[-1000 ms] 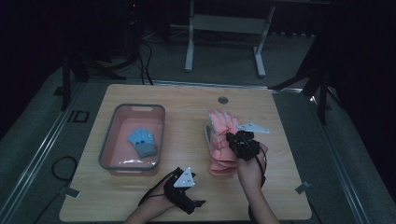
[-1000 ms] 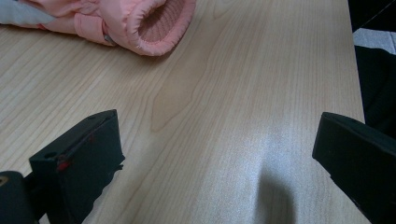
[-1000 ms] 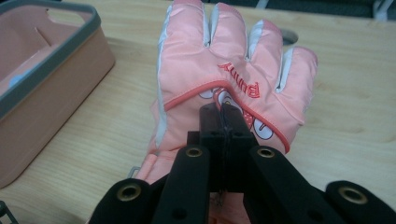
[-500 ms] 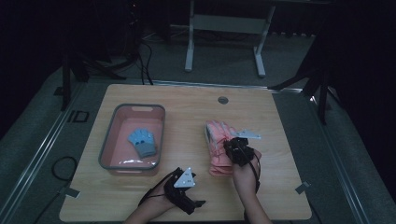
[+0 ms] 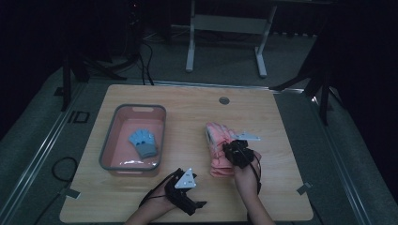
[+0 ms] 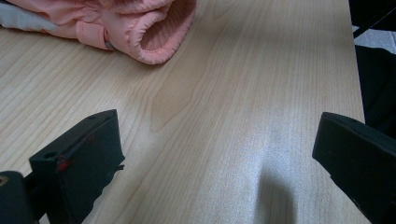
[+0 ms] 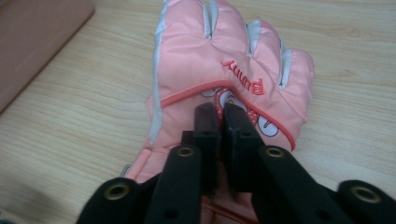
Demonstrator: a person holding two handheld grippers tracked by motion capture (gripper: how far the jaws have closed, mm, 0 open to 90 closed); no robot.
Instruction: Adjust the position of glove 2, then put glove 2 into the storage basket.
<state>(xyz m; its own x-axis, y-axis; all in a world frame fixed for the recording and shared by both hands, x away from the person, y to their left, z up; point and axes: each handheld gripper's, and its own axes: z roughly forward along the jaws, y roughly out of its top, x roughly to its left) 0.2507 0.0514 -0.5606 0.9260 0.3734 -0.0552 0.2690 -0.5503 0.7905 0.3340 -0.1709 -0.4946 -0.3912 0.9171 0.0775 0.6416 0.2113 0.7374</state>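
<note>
Right tongs over pink glove; pale wood table, dark room.

I see the pink glove lying flat on the table, right of centre, nearer the front edge; fingers point to the far edge, cuff twd me. Grey trim btwn fingers, red "BUNNY" stitching on the back.
</note>
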